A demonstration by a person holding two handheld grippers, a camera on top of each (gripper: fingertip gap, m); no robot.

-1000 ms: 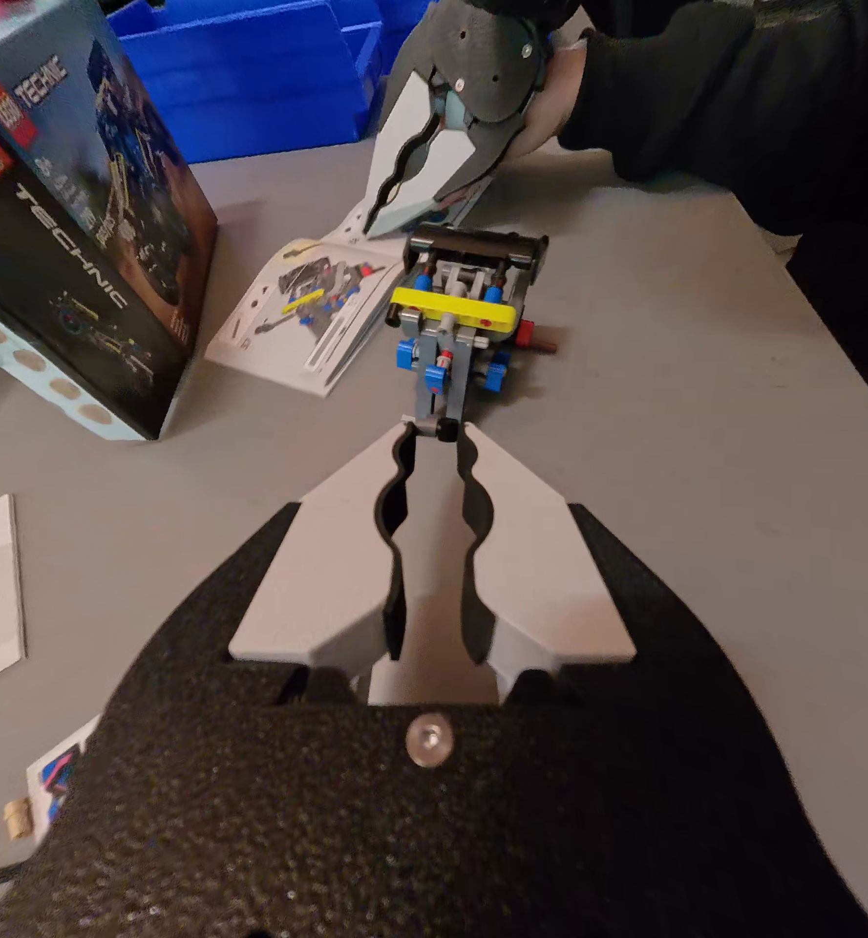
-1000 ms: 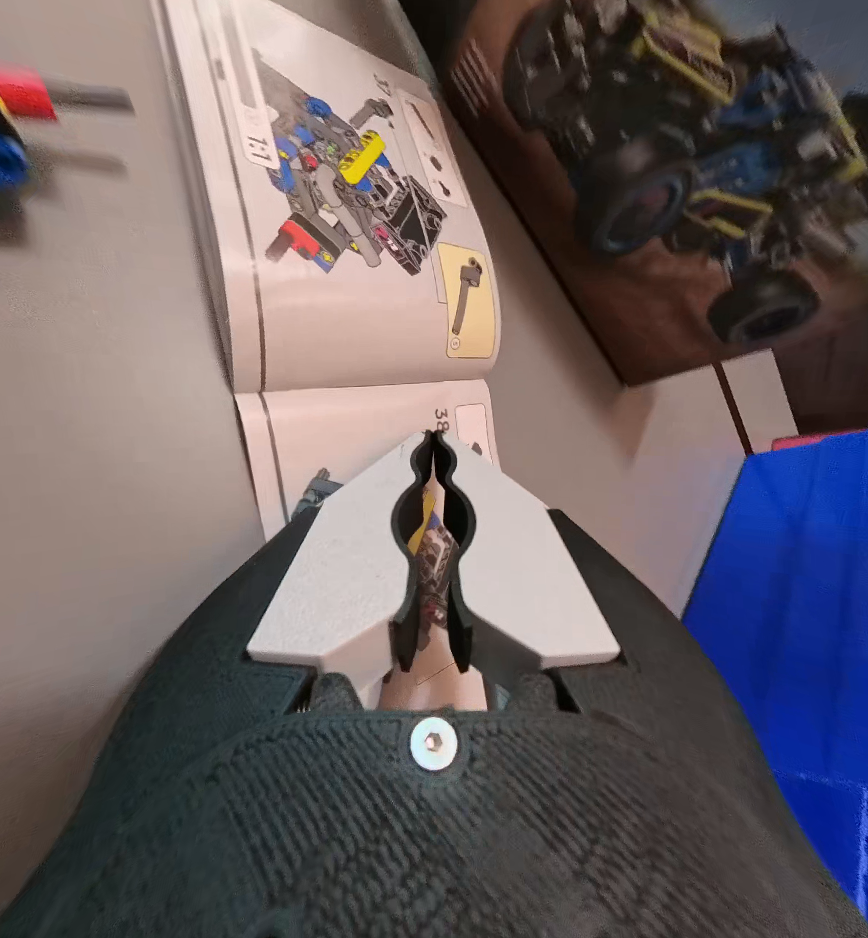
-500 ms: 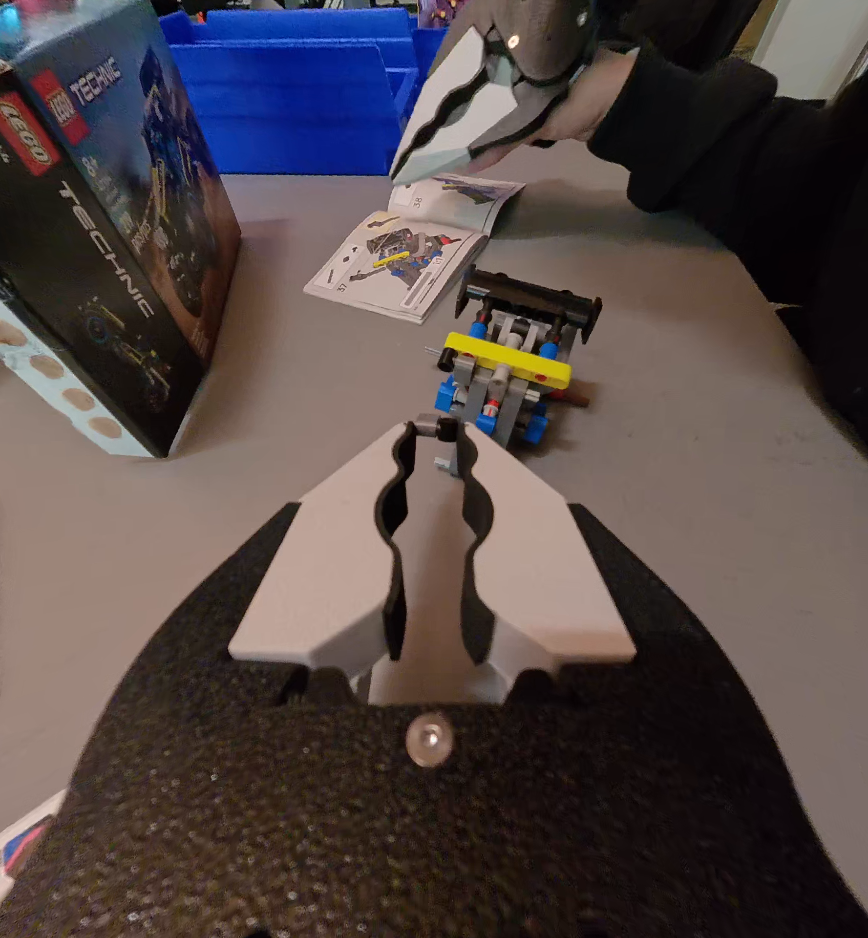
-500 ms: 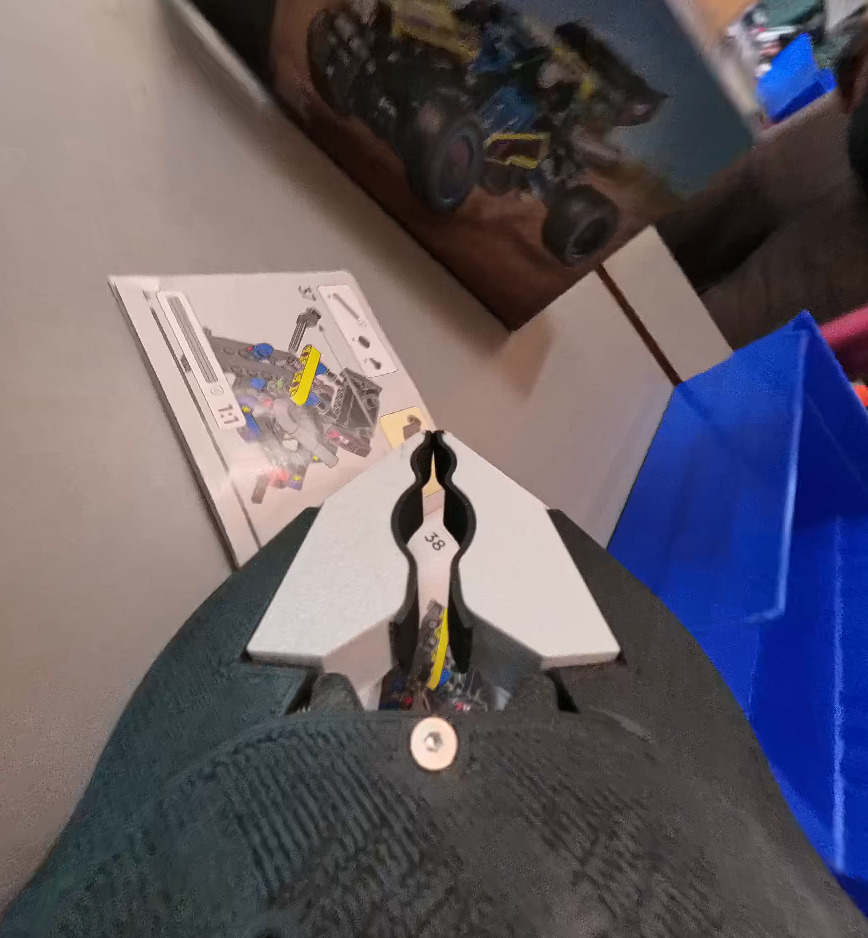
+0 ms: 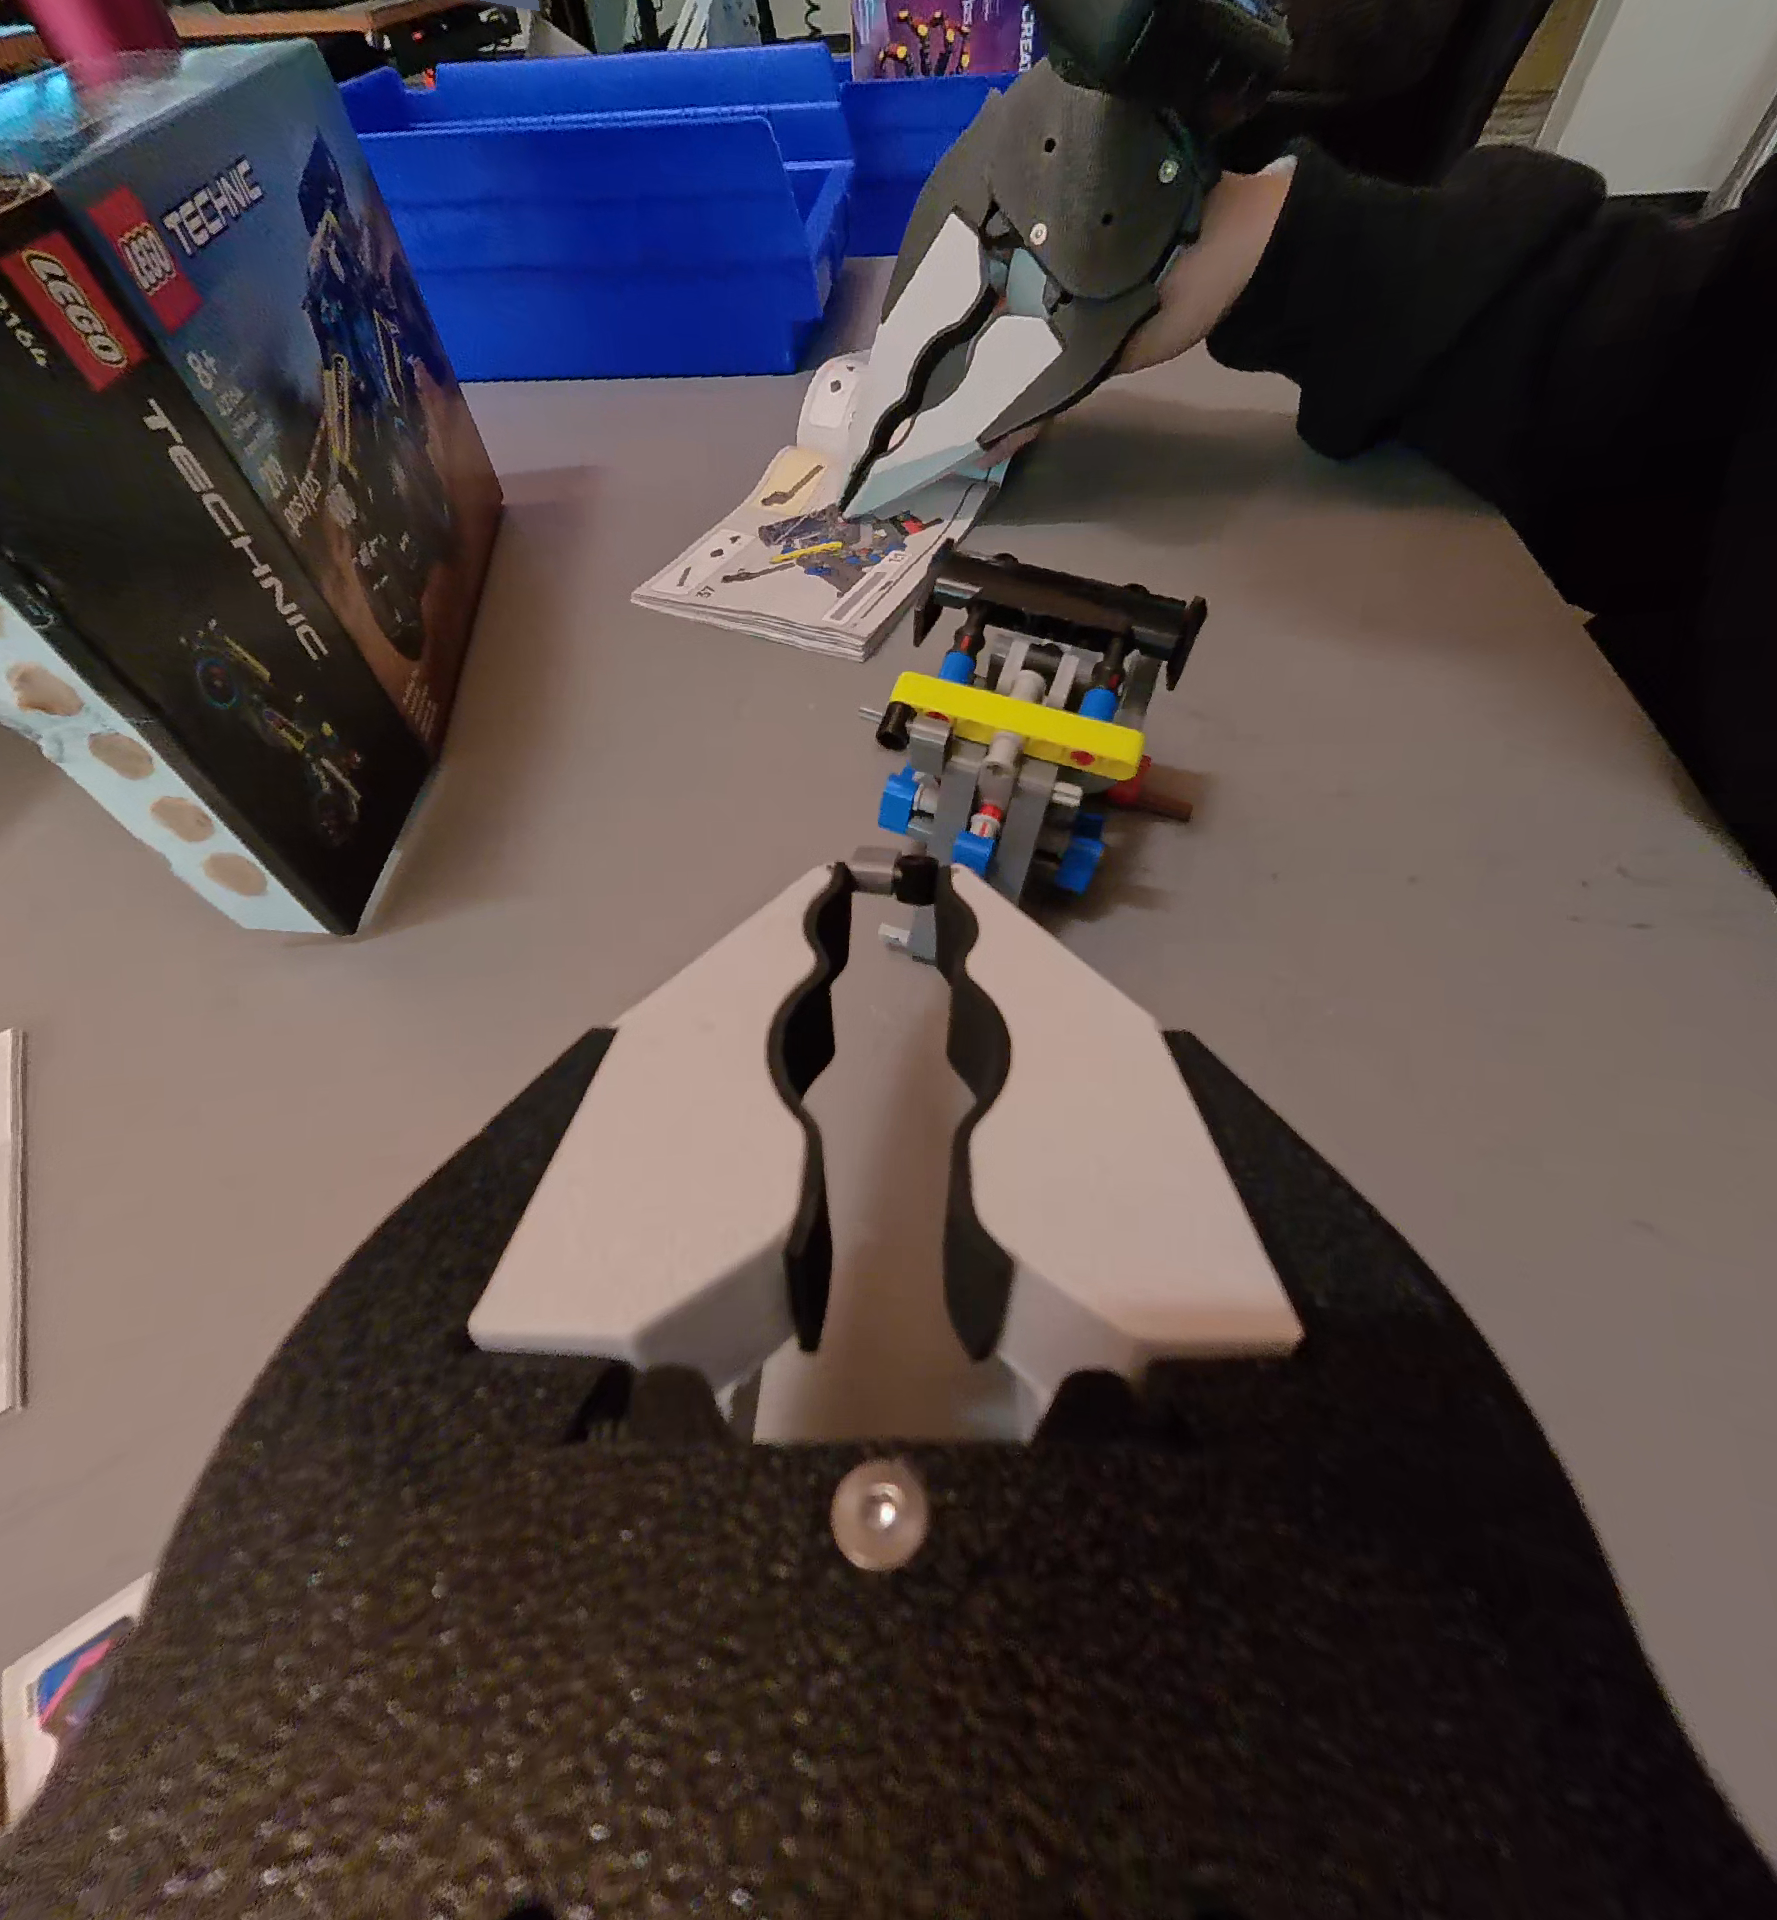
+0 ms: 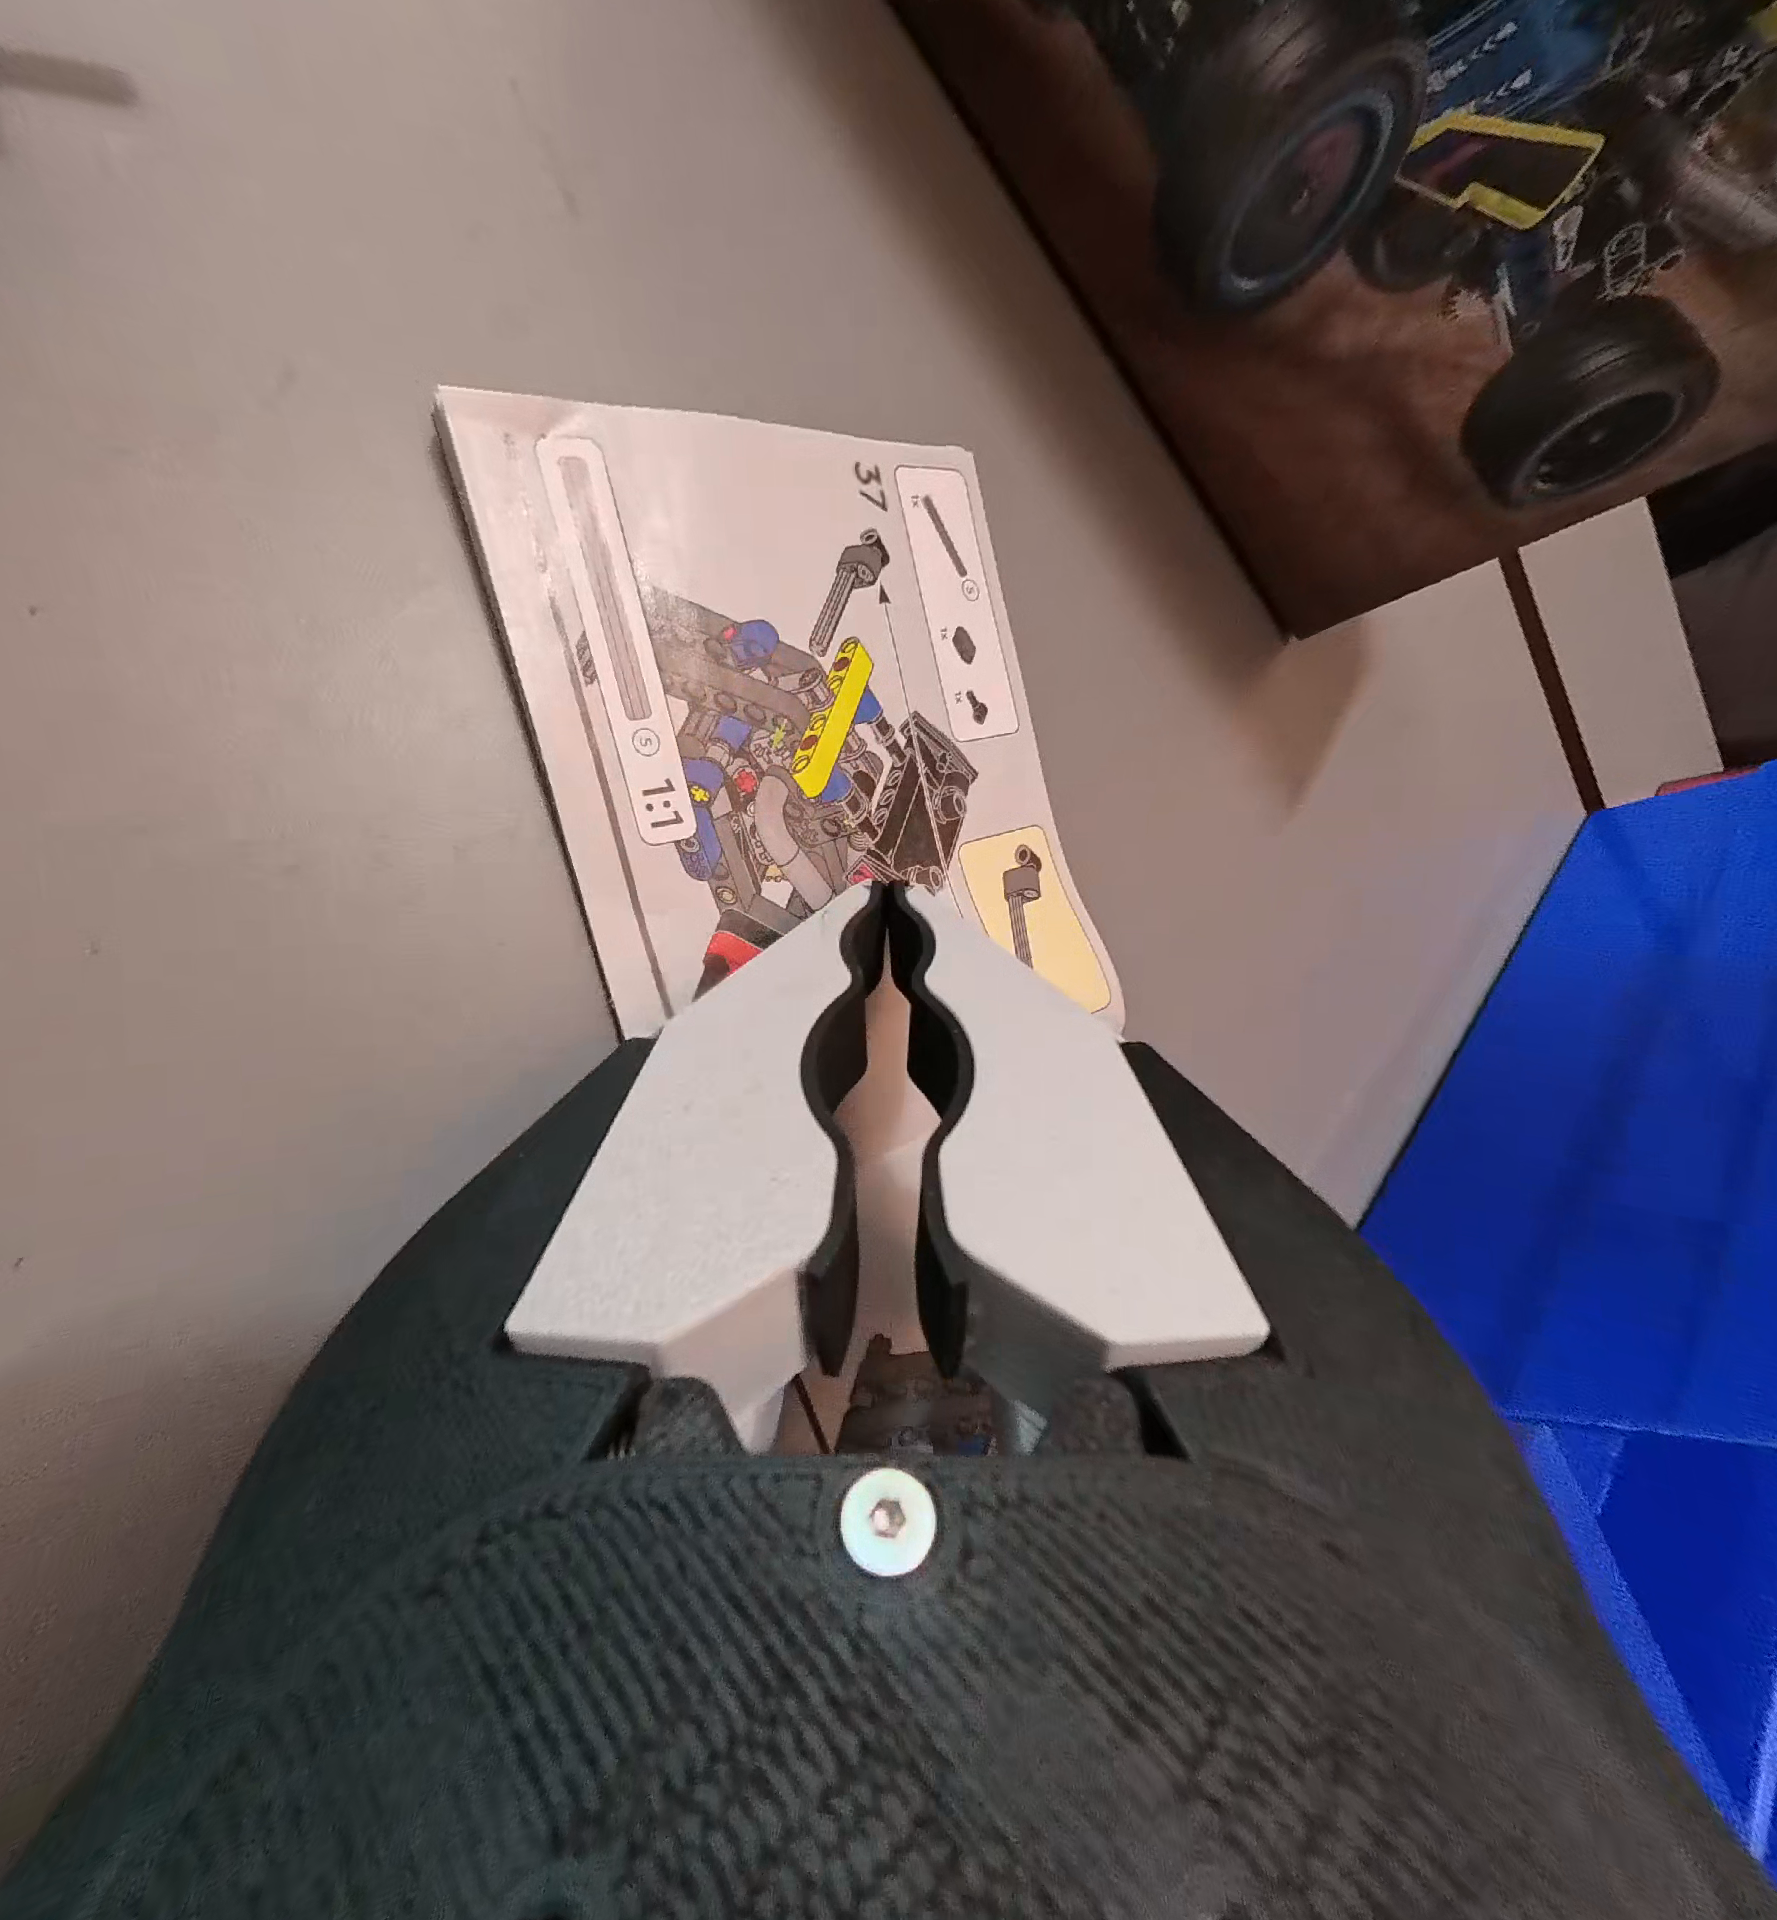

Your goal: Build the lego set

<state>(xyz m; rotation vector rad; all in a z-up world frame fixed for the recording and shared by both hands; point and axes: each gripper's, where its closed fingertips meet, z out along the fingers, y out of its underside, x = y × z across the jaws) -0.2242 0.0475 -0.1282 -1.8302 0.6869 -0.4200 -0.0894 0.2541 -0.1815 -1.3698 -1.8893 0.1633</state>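
box [image 5: 188,499]: 10 o'clock, on table [image 5: 1383,935]
left tool [image 5: 889,883]: narrow, pads pinch small grey-black pin [image 5: 894,876]
model [image 5: 1029,748]: just past tips, 1 o'clock, long axis runs away
right tool [image 6: 886,896]: tips together over booklet [image 6: 759,675] at 12, a page curls up beside it; grip unclear

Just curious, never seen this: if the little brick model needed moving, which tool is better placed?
Left, probably. The left tool already pinches a small grey-and-black connector at the near end of the multicoloured plastic brick model; the right tool, shut, points at the open paper instruction booklet.
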